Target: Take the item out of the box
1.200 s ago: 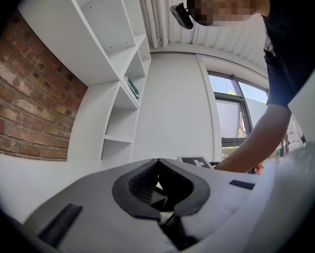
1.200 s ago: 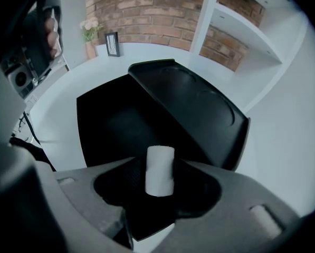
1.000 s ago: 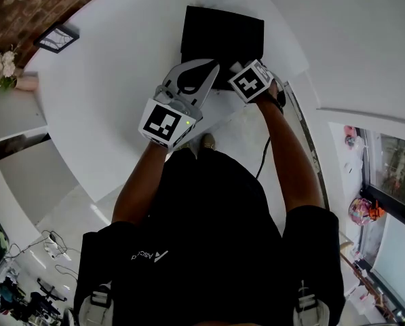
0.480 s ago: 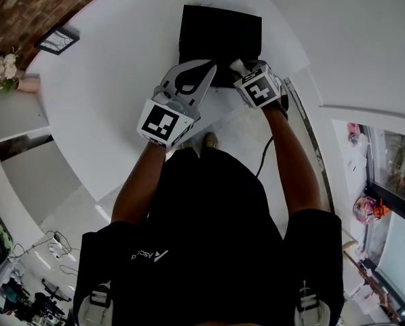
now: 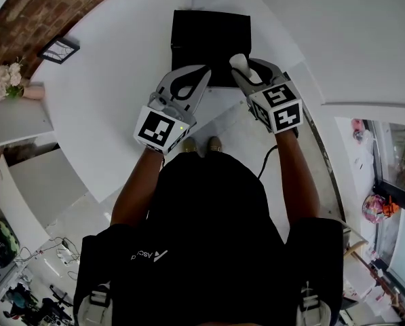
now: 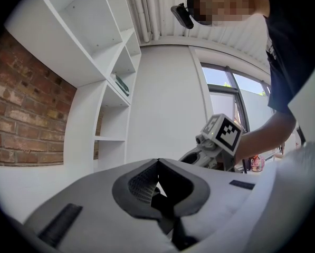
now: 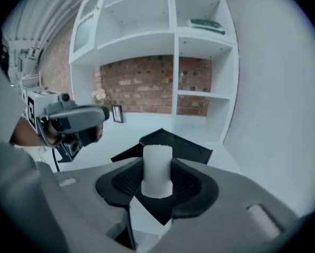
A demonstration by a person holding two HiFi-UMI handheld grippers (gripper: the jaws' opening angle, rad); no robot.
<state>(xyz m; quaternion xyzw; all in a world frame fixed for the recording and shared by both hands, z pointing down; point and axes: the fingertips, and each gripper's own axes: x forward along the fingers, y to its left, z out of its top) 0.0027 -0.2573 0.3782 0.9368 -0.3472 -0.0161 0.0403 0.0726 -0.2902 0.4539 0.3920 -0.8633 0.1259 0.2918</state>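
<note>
A black box [image 5: 209,36] stands open on the white table [image 5: 107,100], its flaps showing behind the jaws in the right gripper view [image 7: 189,147]. My right gripper [image 5: 247,70] is shut on a white cylinder [image 5: 238,62] and holds it upright above the box's near edge. The cylinder [image 7: 157,154] stands between the dark pads of the right gripper [image 7: 156,166]. My left gripper [image 5: 202,71] hovers beside the box's near left corner. Its tips meet with nothing between them [image 6: 157,161].
A small picture frame [image 5: 58,44] and a bunch of flowers [image 5: 9,80] sit far left on the table. White shelves [image 7: 194,46] against a brick wall stand behind the box. A cable [image 5: 266,158] hangs by my right arm.
My right gripper has lifted out of the box with the white cylinder in its jaws and tipped downward. The left gripper has shifted slightly along the box's edge.
</note>
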